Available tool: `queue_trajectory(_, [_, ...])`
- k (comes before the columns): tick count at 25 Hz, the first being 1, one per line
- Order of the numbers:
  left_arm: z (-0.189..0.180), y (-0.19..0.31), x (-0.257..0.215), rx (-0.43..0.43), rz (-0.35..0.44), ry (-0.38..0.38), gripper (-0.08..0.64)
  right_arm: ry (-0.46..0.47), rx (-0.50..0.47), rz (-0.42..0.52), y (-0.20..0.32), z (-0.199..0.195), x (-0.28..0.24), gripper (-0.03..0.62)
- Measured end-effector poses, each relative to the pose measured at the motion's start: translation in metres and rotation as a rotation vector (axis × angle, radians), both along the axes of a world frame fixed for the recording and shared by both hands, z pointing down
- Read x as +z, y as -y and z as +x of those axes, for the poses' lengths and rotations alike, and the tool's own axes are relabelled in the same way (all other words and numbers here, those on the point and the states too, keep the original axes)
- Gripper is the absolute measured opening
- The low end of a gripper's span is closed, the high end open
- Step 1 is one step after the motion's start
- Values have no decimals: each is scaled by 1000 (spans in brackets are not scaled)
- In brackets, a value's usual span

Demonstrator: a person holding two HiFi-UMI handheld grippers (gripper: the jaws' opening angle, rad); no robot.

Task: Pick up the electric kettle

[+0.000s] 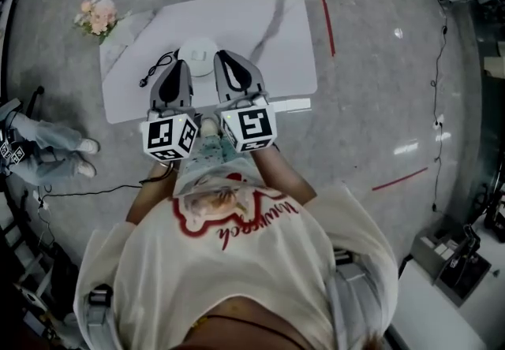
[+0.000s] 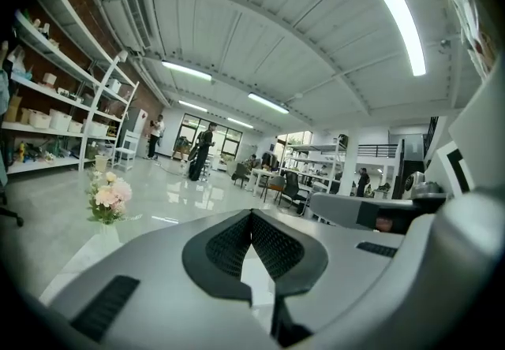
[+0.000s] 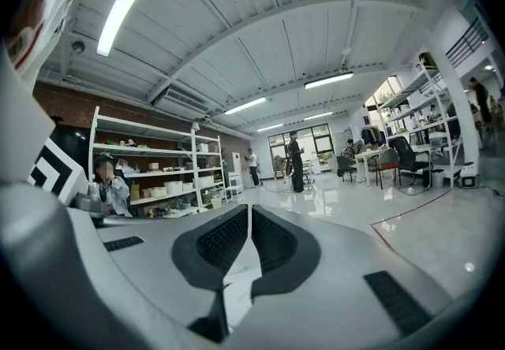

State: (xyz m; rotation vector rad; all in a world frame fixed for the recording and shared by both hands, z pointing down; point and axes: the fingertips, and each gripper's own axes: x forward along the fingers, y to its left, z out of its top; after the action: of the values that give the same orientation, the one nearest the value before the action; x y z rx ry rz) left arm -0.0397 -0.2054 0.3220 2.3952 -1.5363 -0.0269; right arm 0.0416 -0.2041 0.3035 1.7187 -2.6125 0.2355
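A: Task status?
B: Not started, in my read. The electric kettle (image 1: 197, 57) looks to be the round white thing about mid-tabletop (image 1: 272, 33), seen from straight above. It sits there ungripped, with a black cord (image 1: 155, 70) trailing off to its left.
A: Claws?
B: Left claw (image 1: 180, 65) is pressed together with nothing between the pads. Right claw (image 1: 223, 54) is the same, pressed together and empty. They reach in from the near edge, one on each side of the kettle, tips just beside it. Can't tell from above whether they touch it. Both gripper views look out level across the room and show no kettle.
A: So what's left?
B: Everything: spread a claw, get onto the handle or body, close, lift. No handle shows from here, so I can't say which side to take.
A: Containers?
B: The kettle itself, contents not visible. A pale vase (image 2: 105, 234) off the far-left corner of the tabletop holds pink flowers (image 1: 96, 16). There are white tubs (image 3: 167, 189) on a far shelf in the right gripper view, too small to tell what's in them.
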Motion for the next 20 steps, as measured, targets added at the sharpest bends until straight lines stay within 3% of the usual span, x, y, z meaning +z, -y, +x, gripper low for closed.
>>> queue_trajectory(8, [-5,17,61,-15,-84,24,-2,1,-10,-115,12,-5,66,25])
queue_trajectory(20, [-1,23,130,-39,-141,32,-2,18,9,-191,20,6,146,25])
